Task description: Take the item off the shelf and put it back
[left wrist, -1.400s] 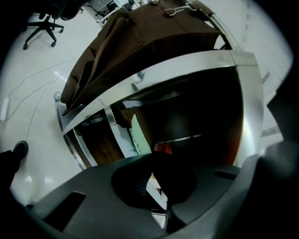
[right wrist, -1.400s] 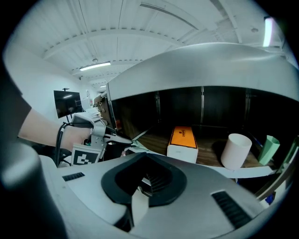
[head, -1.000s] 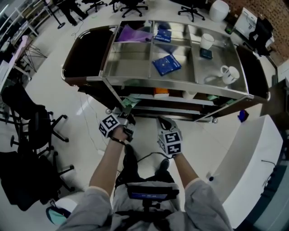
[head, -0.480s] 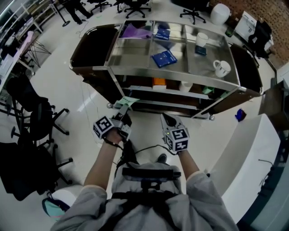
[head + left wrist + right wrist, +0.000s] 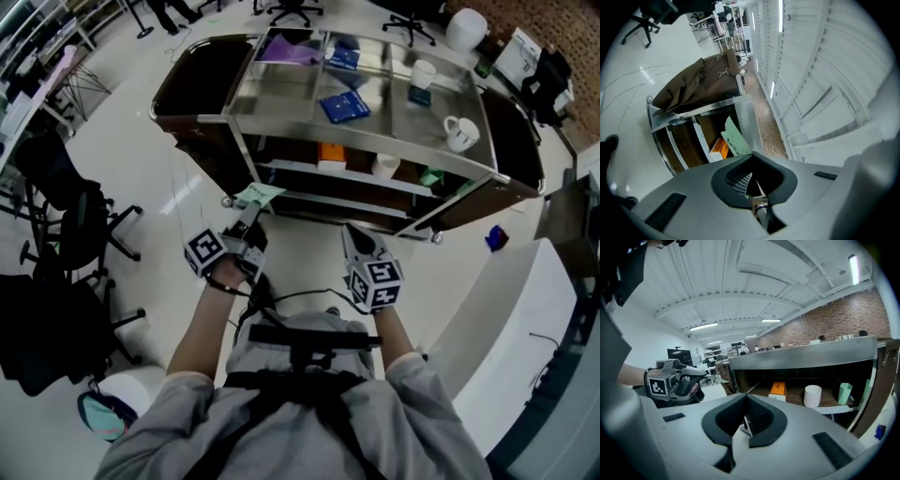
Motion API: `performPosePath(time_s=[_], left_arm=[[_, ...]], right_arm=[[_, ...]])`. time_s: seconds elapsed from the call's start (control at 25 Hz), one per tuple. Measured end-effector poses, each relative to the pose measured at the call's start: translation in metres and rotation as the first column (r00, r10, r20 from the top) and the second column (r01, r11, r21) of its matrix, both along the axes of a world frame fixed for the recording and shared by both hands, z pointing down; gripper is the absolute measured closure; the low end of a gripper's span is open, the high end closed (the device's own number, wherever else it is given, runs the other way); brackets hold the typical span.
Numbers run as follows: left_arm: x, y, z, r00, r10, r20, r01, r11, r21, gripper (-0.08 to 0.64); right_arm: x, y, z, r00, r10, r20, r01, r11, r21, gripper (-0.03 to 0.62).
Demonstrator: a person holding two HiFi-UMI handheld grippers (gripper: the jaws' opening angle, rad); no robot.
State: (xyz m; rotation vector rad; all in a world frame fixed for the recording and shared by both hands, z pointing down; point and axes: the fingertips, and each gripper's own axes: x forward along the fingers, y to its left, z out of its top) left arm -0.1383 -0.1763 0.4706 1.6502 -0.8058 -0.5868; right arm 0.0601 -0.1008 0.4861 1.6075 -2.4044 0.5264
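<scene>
My left gripper (image 5: pixel 249 216) is shut on a thin pale green packet (image 5: pixel 258 194), held in the air in front of the steel cart (image 5: pixel 375 142), off its middle shelf. In the left gripper view the green packet (image 5: pixel 735 139) sticks out past the closed left gripper (image 5: pixel 751 161) toward the cart's open shelf. My right gripper (image 5: pixel 352 236) hangs beside it with its jaws together and nothing in them. The right gripper view looks past the right gripper (image 5: pixel 746 425) at the shelf, with the left gripper (image 5: pixel 677 378) off to the left.
On the middle shelf stand an orange box (image 5: pixel 330 156), a white cup (image 5: pixel 384 166) and a green cup (image 5: pixel 431 176). The top holds a blue book (image 5: pixel 343 107), two mugs (image 5: pixel 459 133) and a purple item (image 5: pixel 291 49). Office chairs (image 5: pixel 66 216) stand left, a white counter (image 5: pixel 525 309) right.
Both grippers have drawn back from the cart, and the green packet has come away from the shelf edge with the left gripper. The cart now lies farther off.
</scene>
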Motion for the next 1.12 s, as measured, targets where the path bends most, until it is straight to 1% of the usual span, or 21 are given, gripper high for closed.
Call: performPosePath(time_s=[0.08, 0.24, 0.4, 0.6, 1.12], left_arm=[[-0.001, 0.003, -0.003, 1.0, 0.0, -0.009, 0.0, 1.0, 0.018, 0.554], [-0.002, 0.006, 0.0, 1.0, -0.002, -0.007, 0.002, 1.0, 0.022, 0.554], [-0.001, 0.009, 0.0, 1.0, 0.016, 0.025, -0.017, 0.999, 0.04, 0.554], [0.0, 0.011, 0.004, 1.0, 0.015, 0.01, -0.015, 1.0, 0.024, 0.554], [-0.004, 0.01, 0.015, 1.0, 0.016, 0.02, -0.017, 1.0, 0.018, 0.554]], right_arm=[[0.002, 0.003, 0.001, 1.0, 0.005, 0.004, -0.005, 1.0, -0.002, 0.583], [0.006, 0.005, 0.001, 1.0, 0.01, 0.004, -0.01, 1.0, 0.0, 0.583], [0.006, 0.006, 0.002, 1.0, 0.009, 0.003, -0.009, 1.0, 0.0, 0.583], [0.004, 0.006, 0.005, 1.0, 0.003, 0.005, -0.003, 1.0, -0.007, 0.583], [-0.001, 0.002, 0.008, 1.0, -0.005, 0.003, 0.005, 1.0, -0.018, 0.583]])
